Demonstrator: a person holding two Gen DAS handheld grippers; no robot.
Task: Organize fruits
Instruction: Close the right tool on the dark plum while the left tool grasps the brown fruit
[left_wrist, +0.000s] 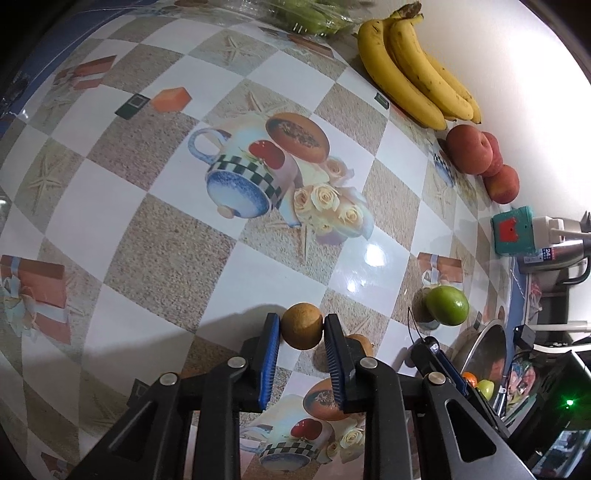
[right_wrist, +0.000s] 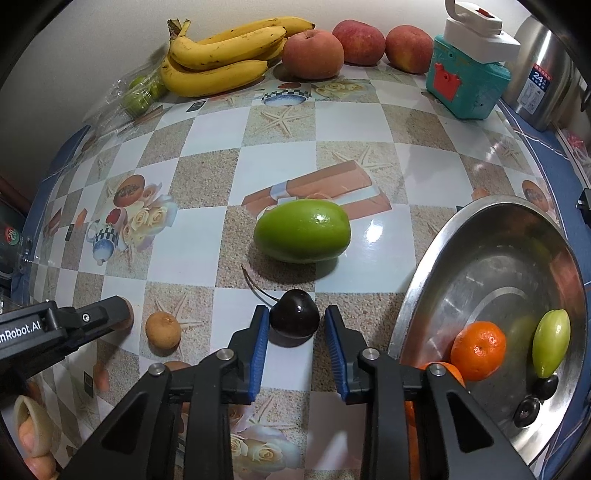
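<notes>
Bowl: the shiny metal bowl (right_wrist: 436, 258) is the landmark; it sits at the right side of the surface (right_wrist: 207, 236).
Fruit in the bowl: two oranges (right_wrist: 478, 350), one pale green fruit (right_wrist: 550, 343) and two small dark fruits (right_wrist: 528, 408) already lie inside. That part looks done.
Left gripper (left_wrist: 301, 325): its fingers are squeezed on a small round brown fruit (left_wrist: 301, 325), well away from the bowl on its left side.
Other brown fruit: a second small brown fruit (right_wrist: 163, 329) sits on the surface right beside the left gripper.
Right gripper (right_wrist: 294, 325): its fingers sit close on both sides of a dark cherry (right_wrist: 294, 318), just beside the bowl's left rim. One finger touches the cherry. The other looks a tiny bit off it, so I cannot tell if the grip is tight yet.
Big green fruit (right_wrist: 303, 230): it lies on the surface just past the cherry, near the bowl, and nothing holds it.
Back row: the bananas (right_wrist: 218, 59), three peaches (right_wrist: 314, 55) and a clear bag of green fruit (right_wrist: 142, 94) sit along the wall, far from the bowl.
Progress: I think the job is partly done. The brown fruits, the cherry and the big green fruit are still outside the bowl.
Back row plan: I cannot tell if those fruits must move too.
</notes>
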